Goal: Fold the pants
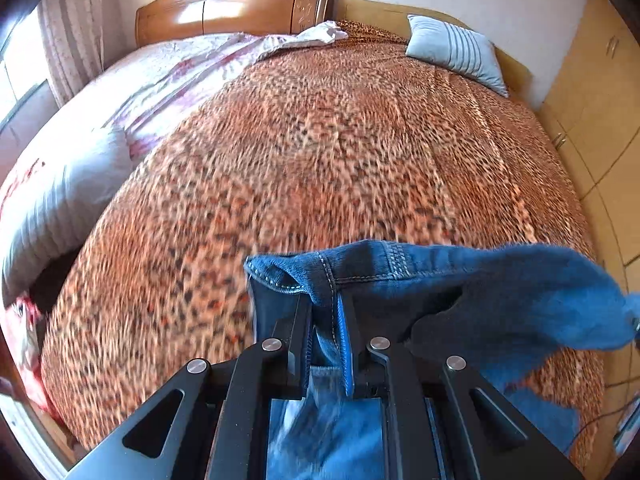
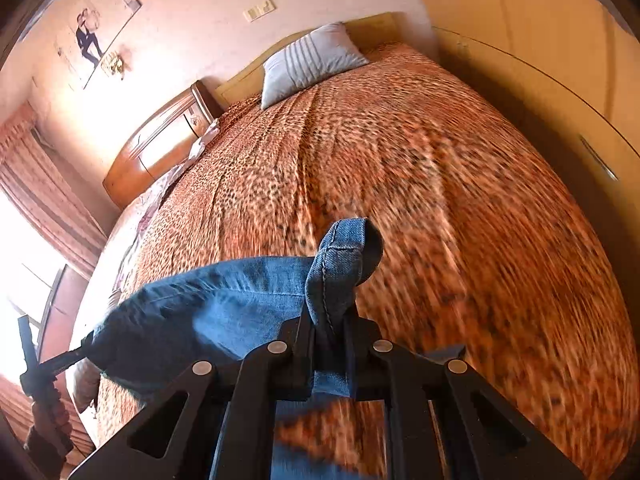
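Leopard-print bedspread (image 1: 320, 152) covers most of the bed, heavily motion-blurred near both cameras; its near edge is hidden behind the gripper bodies. The wide middle of the spread lies bare up to the headboard (image 1: 236, 4). A wardrobe (image 2: 540, 40) runs close along the bed's right side, its top cut off. A rumpled pale quilt (image 1: 160, 76) lies along the left side, with a grey pillow (image 1: 60, 204) partly cut by the frame edge. A striped cushion (image 1: 456, 48) leans at the head end.

The jeans (image 1: 400, 272) hang off the spread, stretched between both grippers; the lower part is blurred and cut off. Left gripper (image 1: 325, 312) is clamped on a seamed edge of the denim. Right gripper (image 2: 330, 320) is pinched tight on a bunched hem, which sticks up past the fingers.
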`<state>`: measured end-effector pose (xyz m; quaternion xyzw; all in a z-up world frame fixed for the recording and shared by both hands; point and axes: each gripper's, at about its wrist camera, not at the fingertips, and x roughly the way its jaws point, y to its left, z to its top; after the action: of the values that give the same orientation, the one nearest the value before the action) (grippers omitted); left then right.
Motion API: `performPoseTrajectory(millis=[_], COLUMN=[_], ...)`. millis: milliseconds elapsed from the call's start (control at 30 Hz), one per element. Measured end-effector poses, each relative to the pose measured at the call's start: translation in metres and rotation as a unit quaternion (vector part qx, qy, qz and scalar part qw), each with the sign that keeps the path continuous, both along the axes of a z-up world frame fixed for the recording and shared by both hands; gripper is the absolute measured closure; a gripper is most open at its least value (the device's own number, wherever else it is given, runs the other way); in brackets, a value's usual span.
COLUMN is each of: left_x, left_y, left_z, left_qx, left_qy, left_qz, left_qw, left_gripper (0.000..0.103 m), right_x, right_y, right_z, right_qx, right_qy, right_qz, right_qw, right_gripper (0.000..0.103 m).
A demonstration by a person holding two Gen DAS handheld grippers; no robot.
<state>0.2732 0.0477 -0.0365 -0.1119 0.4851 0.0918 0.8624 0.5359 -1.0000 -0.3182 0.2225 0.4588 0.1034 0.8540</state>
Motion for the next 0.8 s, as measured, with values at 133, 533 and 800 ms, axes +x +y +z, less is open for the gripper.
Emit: performPoseTrajectory(millis=[133, 533, 800], left_x=[-0.06, -0.132, -0.141], left_y=[0.003, 0.032, 0.049], left_z=[-0.022, -0.061, -0.061], left_qx=[-0.028, -0.107, -0.21], left_qy=[0.042, 0.159, 0.147], left_qz=[-0.001, 0.02, 0.093], left_qw=[0.9987, 0.9813, 0.9622], left_gripper=[0.092, 0.079, 0.057], right_x=[-0.081, -0.193, -0.197], right_y=[-0.008, -0.028, -0.03], right_z=[-0.015, -0.061, -0.091], right_qx=[-0.013, -0.023, 0.231], right_qy=[0.023, 0.172, 0.211], right_qz=[-0.016, -0.086, -0.203], right_qw=[1.0, 0.981, 0.928], right_gripper=[0.088, 0.055, 0.044])
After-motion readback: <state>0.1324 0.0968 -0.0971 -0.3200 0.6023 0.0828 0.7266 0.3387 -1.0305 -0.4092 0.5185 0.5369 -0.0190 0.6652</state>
